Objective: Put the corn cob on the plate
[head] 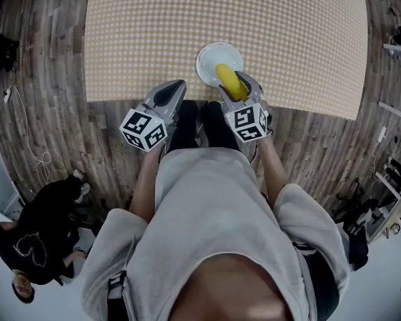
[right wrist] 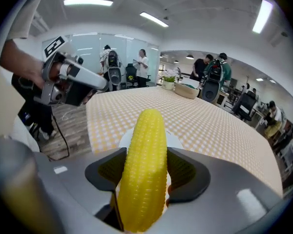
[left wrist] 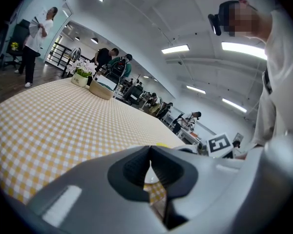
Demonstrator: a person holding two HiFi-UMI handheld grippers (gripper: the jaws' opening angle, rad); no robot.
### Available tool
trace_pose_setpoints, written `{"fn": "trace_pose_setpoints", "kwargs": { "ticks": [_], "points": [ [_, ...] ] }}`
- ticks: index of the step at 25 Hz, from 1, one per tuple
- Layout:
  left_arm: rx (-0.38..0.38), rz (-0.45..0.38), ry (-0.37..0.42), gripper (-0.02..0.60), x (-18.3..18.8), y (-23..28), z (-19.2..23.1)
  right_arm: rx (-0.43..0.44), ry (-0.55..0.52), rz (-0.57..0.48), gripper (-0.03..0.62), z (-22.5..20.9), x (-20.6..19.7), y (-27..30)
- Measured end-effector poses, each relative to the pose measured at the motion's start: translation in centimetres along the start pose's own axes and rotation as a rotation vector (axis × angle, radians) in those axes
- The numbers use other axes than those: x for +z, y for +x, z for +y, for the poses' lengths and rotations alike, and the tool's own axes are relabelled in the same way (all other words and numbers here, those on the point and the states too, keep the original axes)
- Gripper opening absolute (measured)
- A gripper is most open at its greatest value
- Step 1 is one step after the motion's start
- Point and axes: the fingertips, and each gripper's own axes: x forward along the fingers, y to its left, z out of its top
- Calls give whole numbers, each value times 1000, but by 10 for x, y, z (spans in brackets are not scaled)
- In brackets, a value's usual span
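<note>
Yellow corn cob [right wrist: 149, 130] sits clamped in the right tongs [head: 244, 93], its tip out over the white plate [head: 210, 57], which lies just inside the near edge of the checked table [head: 154, 32]. The carry looks almost done. Next, I judge, the cob must come down onto the plate's middle and the tongs part to free it. So close to the edge, a roll towards the person could send it to the floor [head: 321, 146]. The left tongs [left wrist: 150, 152], pressed together and empty, hang left of the plate, clear. The far table lies open.
</note>
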Motion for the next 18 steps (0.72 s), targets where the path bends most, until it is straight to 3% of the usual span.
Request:
{"fn": "trace_pose_setpoints", "kwargs": {
  "ticks": [5, 18],
  "points": [
    [4, -5, -16, 8, 1, -1, 3, 31, -118, 36, 259, 7, 0, 8],
    [27, -22, -31, 8, 6, -3, 8, 90, -28, 17, 261, -9, 16, 39]
  ]
}}
